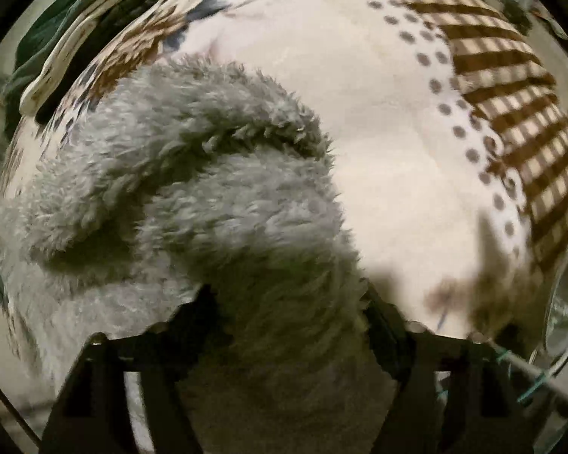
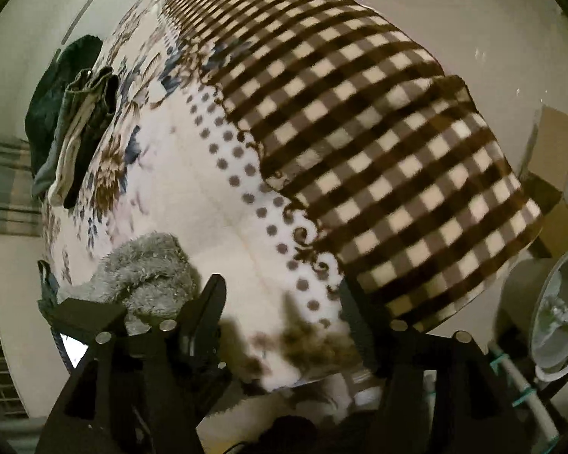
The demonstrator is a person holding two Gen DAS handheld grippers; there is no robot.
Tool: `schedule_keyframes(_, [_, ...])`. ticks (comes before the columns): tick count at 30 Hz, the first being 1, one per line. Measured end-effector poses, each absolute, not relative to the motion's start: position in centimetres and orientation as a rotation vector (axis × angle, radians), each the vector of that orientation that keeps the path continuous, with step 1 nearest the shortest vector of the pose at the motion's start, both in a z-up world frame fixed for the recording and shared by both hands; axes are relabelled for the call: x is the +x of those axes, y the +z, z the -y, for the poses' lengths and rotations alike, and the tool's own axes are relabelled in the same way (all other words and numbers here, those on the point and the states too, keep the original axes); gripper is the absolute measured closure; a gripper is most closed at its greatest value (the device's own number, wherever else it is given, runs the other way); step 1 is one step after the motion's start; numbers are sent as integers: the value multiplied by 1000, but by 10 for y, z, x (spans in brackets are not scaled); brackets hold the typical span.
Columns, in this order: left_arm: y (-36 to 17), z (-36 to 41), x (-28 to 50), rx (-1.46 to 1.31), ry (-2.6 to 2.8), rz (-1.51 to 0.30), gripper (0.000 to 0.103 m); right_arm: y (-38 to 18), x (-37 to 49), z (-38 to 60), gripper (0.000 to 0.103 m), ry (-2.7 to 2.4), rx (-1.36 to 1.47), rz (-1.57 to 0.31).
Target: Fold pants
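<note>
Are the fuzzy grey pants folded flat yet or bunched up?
Bunched: the grey pants lie in a rumpled heap on the blanket, curled over themselves, no flat fold.

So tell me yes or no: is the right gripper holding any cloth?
No: the right gripper stands open over bare blanket.

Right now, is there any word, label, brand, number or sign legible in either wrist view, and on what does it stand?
None: no readable text in either view.
The blanket bears only checks, dots and flowers.
The grey fleece pants show no label.
The cardboard box looks blank.
</note>
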State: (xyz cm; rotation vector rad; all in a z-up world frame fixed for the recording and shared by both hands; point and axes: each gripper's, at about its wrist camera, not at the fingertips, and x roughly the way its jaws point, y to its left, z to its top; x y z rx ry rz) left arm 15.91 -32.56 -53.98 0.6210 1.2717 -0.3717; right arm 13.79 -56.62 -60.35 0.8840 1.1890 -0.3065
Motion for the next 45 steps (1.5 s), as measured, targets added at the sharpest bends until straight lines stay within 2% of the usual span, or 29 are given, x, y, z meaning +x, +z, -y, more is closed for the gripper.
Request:
schedule_keyframes(1, [-536,319,160,625,-395,-1256,67,-604,138,565,35,-299,882,-1189])
schedule_keyframes(3, [-527,300,163,594,-473,-1250,78,-603,141,562,35,-275,874,-1189])
schedule_keyframes(6, [-516,279,166,577,-528,-1238,83,-603,148,555,35,-233,857,-1191])
schedule_keyframes(16, [-457,202,187,268,-477,-1289,85,-578,200,468,35,135,717,-1160])
schedule_keyframes(24, [-446,186,198,199,-471,-1299,85,-574,250,388,36,334,568,-1183])
schedule_keyframes(26, [-445,181,201,182,-479,-1313,84,-577,257,381,44,356,587,-1182])
schedule_keyframes(28, [-445,176,206,127,-477,-1343,76,-582,265,373,58,378,630,-1184])
schedule_keyframes(30, [-444,171,209,83,-477,-1372,70,-586,272,369,66,395,692,-1181])
schedule_keyframes(34, [-447,166,210,46,-487,-1394,50,-594,286,359,70,438,805,-1201])
schedule_keyframes(38, [-472,166,220,99,-420,-1432,51,-592,294,345,70,467,792,-1229])
schedule_keyframes(39, [-476,163,222,79,-416,-1428,70,-591,295,344,70,463,768,-1244])
schedule_keyframes(40, [-478,158,225,46,-417,-1424,77,-589,296,345,68,448,738,-1249])
schedule_keyframes(45, [-462,148,227,18,-430,-1366,81,-571,287,347,68,462,610,-1241])
